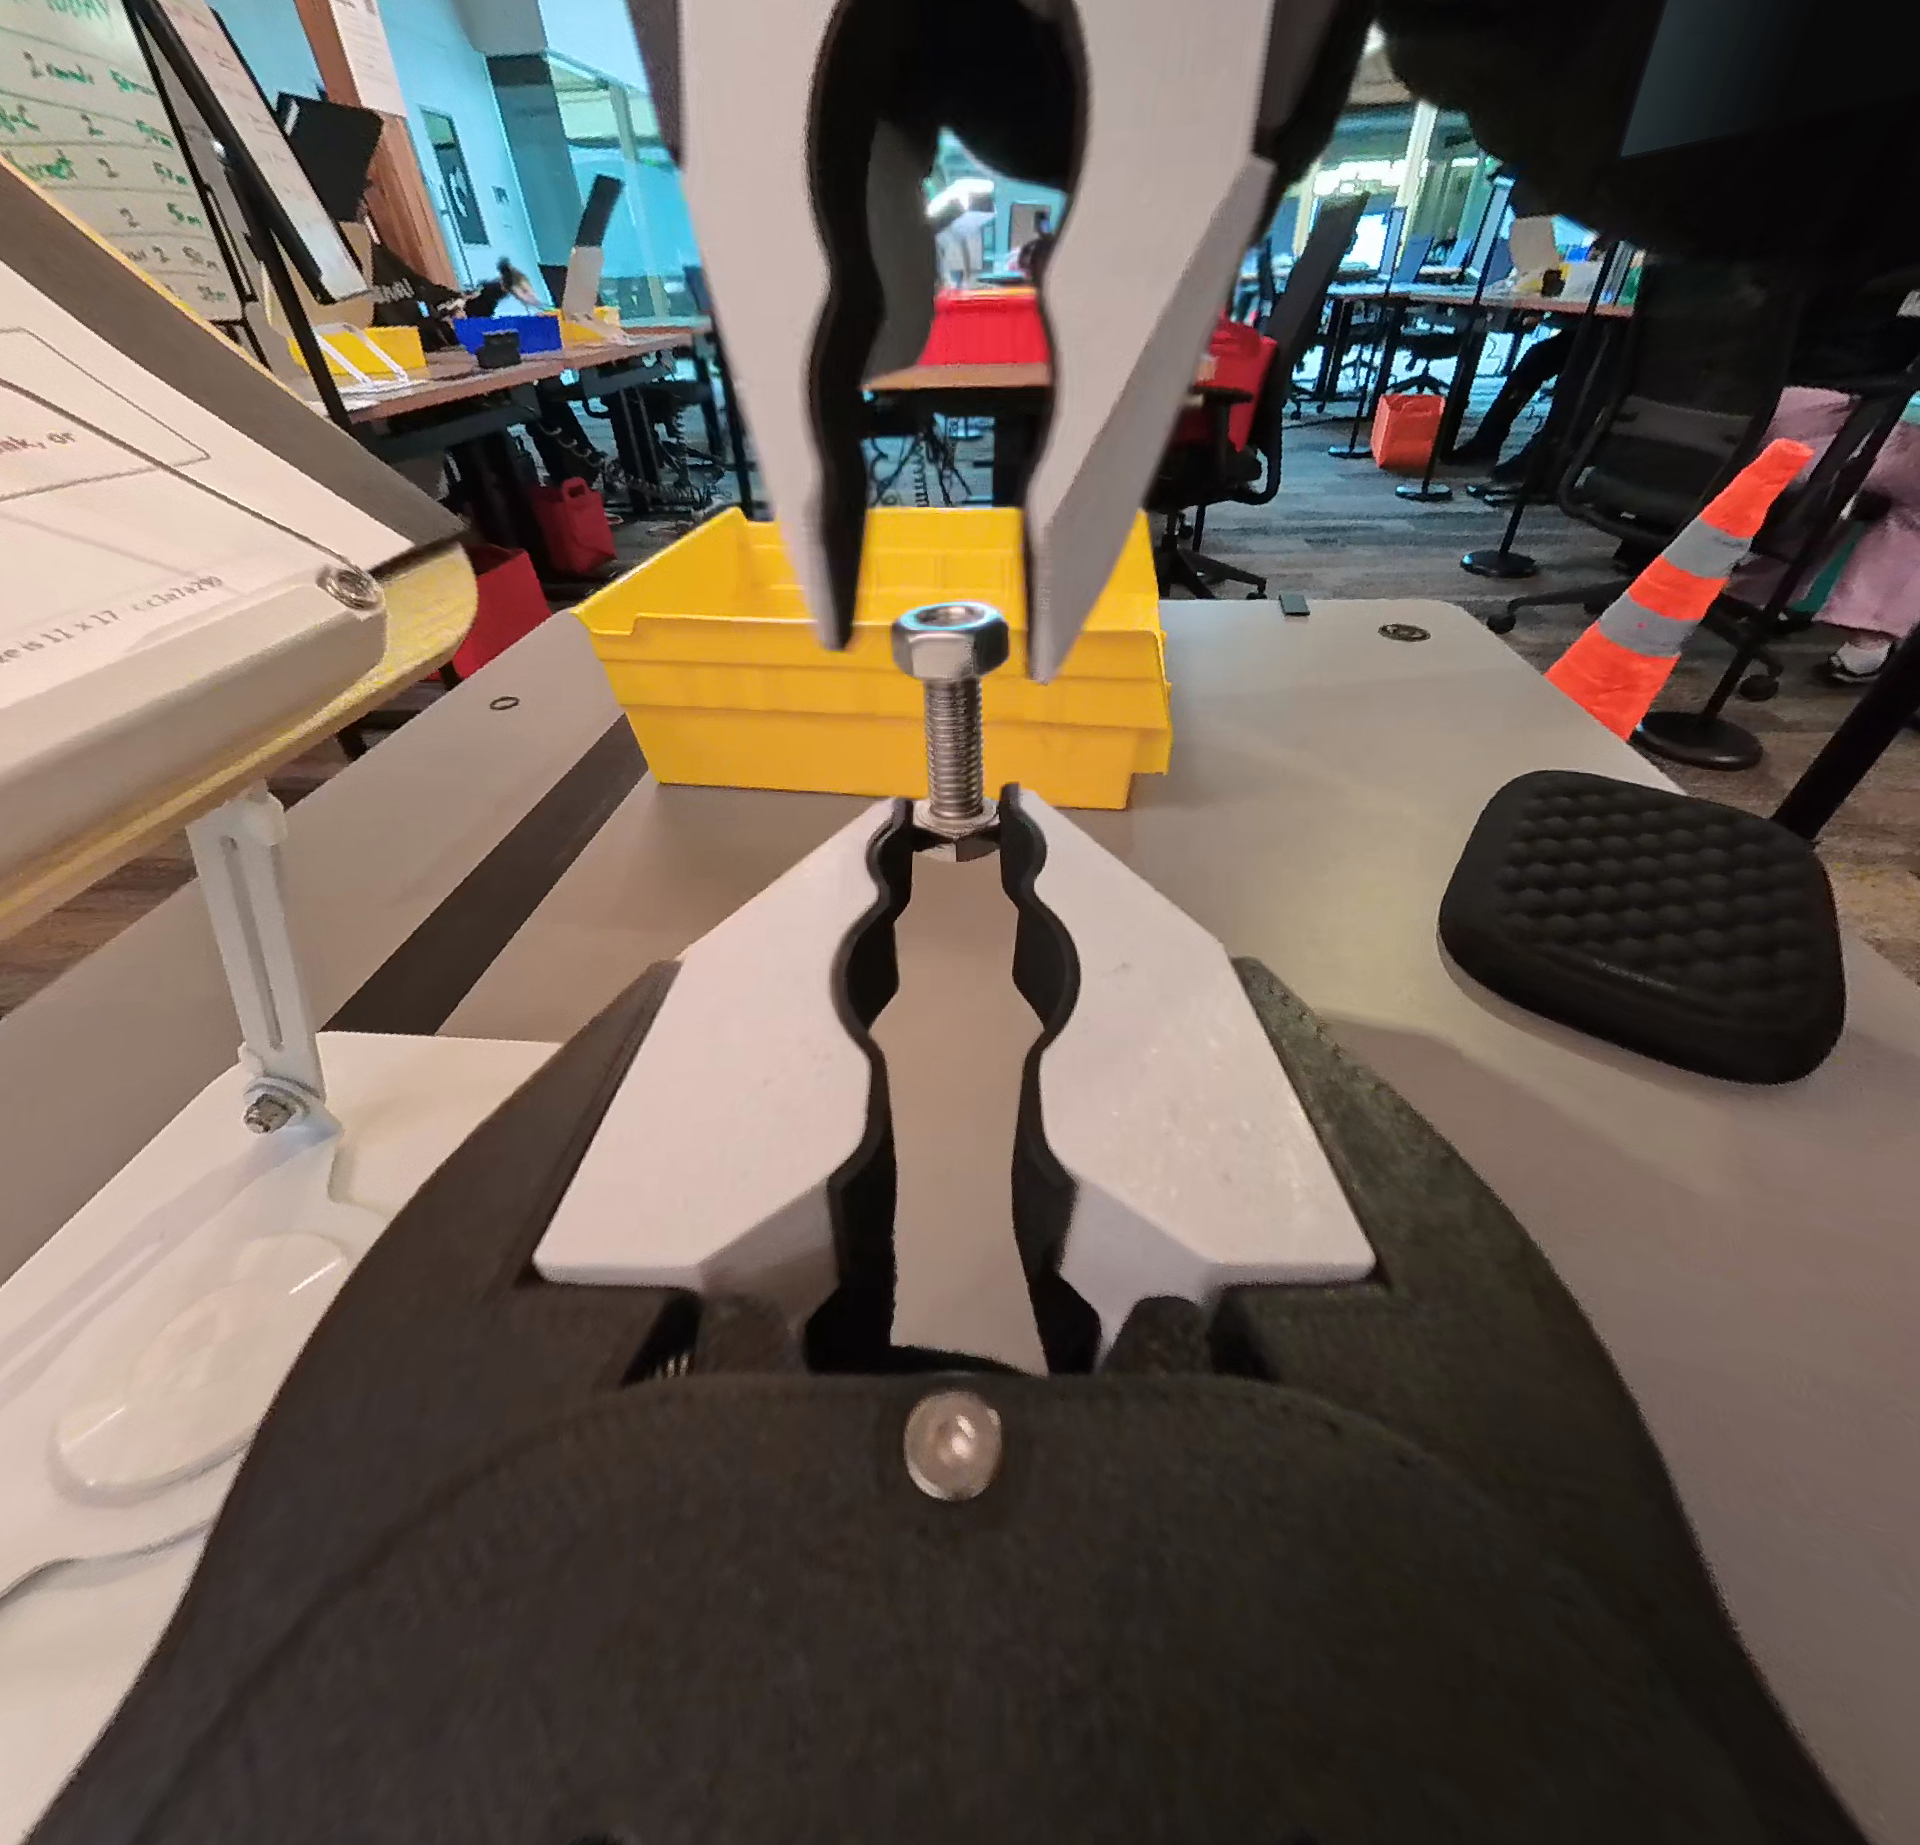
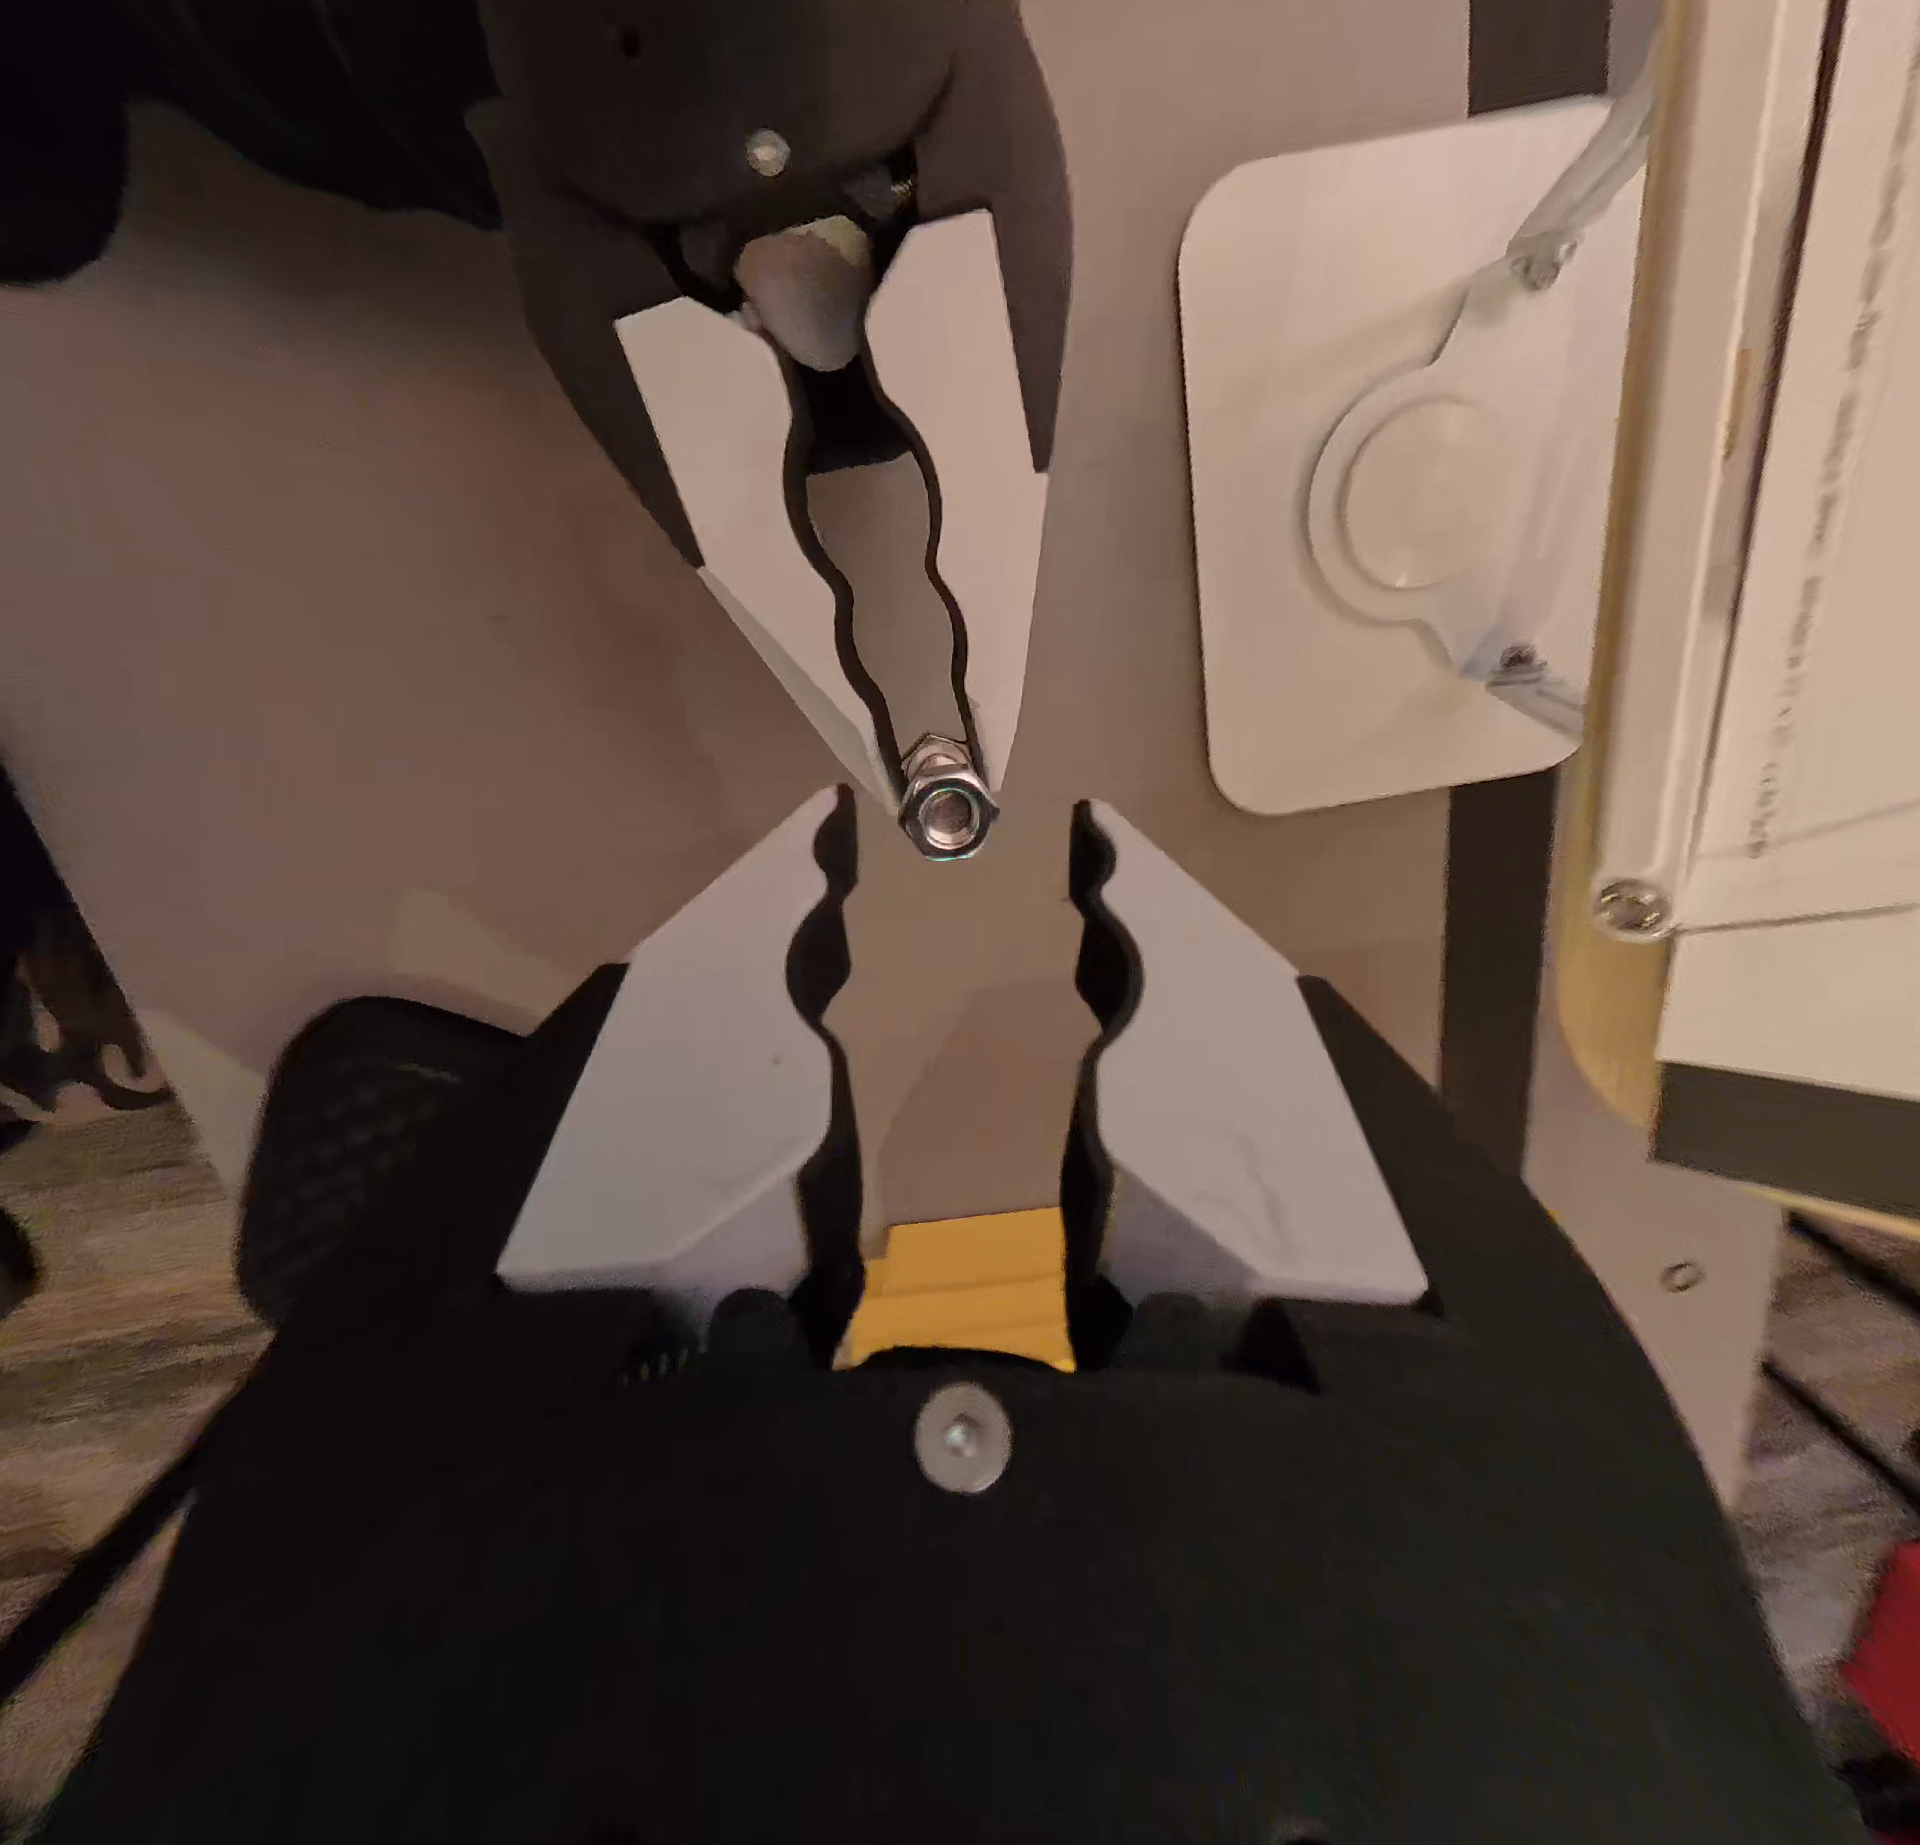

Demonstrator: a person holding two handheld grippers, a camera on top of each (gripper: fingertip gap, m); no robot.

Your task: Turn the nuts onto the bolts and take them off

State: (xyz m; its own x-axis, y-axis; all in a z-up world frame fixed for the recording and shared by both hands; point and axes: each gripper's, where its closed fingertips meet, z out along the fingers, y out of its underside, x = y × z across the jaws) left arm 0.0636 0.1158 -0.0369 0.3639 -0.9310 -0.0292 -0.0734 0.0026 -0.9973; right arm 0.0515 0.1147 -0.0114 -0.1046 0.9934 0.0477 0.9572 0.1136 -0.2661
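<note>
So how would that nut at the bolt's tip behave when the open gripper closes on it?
The nut looks like polished steel, so probably rigid and slippery. Its flat hex sides should give the right gripper purchase. Sitting at the very tip of the bolt, it may drop off after a few turns.

One bolt (image 1: 948, 746) stands upright, and one nut (image 1: 950, 641) sits at its top end. Two pairs of tongs are here: the left tongs (image 1: 952, 827) and the right tongs (image 1: 940, 647). On the tabletop (image 1: 1299, 777) I count one yellow bin (image 1: 727, 694) and one black pad (image 1: 1642, 928). One orange cone (image 1: 1683, 590) stands on the floor.
</note>
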